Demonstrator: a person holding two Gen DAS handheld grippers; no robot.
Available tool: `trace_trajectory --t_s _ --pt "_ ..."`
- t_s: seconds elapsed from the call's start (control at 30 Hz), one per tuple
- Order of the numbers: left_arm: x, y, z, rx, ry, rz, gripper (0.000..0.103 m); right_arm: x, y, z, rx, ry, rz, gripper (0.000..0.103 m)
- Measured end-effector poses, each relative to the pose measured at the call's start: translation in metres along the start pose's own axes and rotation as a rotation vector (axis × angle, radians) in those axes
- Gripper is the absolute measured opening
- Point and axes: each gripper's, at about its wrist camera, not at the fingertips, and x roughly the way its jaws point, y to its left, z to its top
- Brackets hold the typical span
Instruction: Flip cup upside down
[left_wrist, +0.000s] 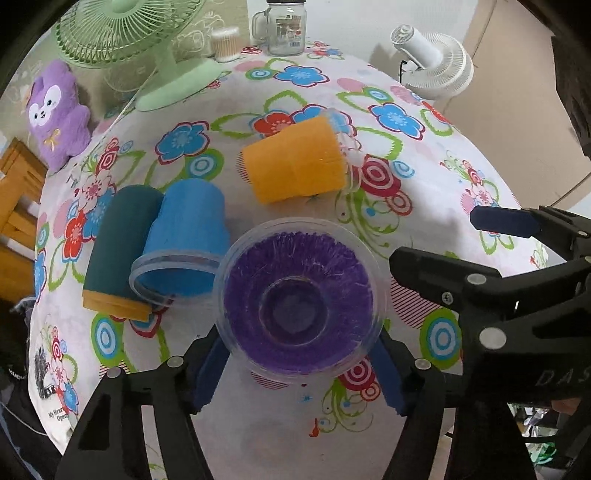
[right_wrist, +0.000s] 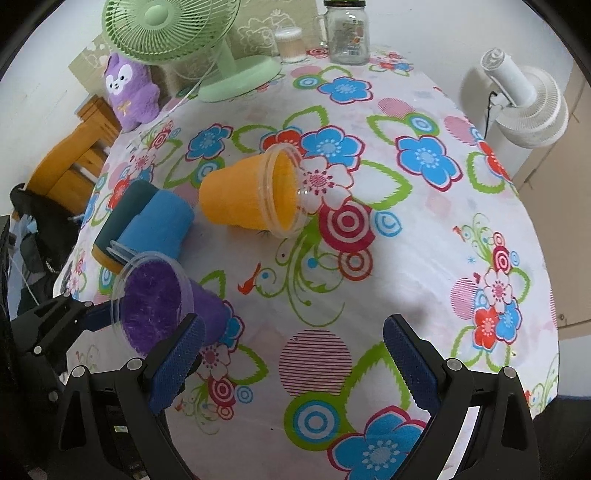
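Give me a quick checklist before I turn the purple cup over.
1. Left gripper shut on the purple cup: ok.
2. Cup lifted off the tablecloth: cannot tell.
3. Room beside the blue cup: not ok, the rims look to be touching.
4. Right gripper open and empty: ok.
5. Orange cup lying well away from the purple one: ok.

Cups (right_wrist: 255, 195) on floral tablecloth (right_wrist: 424, 258)
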Motion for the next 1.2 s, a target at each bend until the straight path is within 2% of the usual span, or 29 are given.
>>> trace_trajectory --t_s 0.13,0.27,0.5,0.7,0.83,0.87,0.9,0.97,1.03,1.1,1.2 --pt "0.001 -0.008 0.003 0.022 -0.02 0.014 0.08 0.002 -0.002 0.0 -0.012 0.008 0.002 0.098" --pt "0.005 -0.015 0.01 0.044 -0.05 0.024 0.077 0.001 -0.009 0.001 -0.002 0.008 -0.005 0.098" --pt "0.002 -0.022 0.019 0.04 -0.055 -0.044 0.075 -0.006 -0.026 0.002 0.02 0.009 -0.031 0.099" --pt "0.0 -0.035 0.022 -0.002 -0.021 -0.198 0.075 -0.022 -0.04 0.002 0.032 0.01 -0.068 0.098" --pt "0.011 -0.027 0.02 -0.126 0.065 -0.383 0.075 -0.025 -0.047 0.0 0.04 0.026 -0.086 0.098" --pt "0.016 -0.023 0.019 -0.15 0.081 -0.397 0.075 -0.024 -0.047 -0.001 0.04 0.03 -0.084 0.098" --pt "0.02 -0.021 0.017 -0.165 0.09 -0.394 0.072 -0.023 -0.047 -0.001 0.039 0.034 -0.084 0.098" --pt "0.03 -0.016 0.016 -0.168 0.128 -0.352 0.074 -0.018 -0.044 0.0 0.031 0.045 -0.084 0.098" --pt "0.032 -0.01 0.015 -0.178 0.136 -0.323 0.088 -0.014 -0.041 0.002 0.022 0.05 -0.08 0.098" --pt "0.027 -0.005 0.015 -0.165 0.108 -0.263 0.096 -0.011 -0.034 0.004 0.005 0.047 -0.068 0.098" --pt "0.018 0.002 0.018 -0.151 0.072 -0.188 0.1 -0.008 -0.025 0.005 -0.025 0.047 -0.062 0.098"
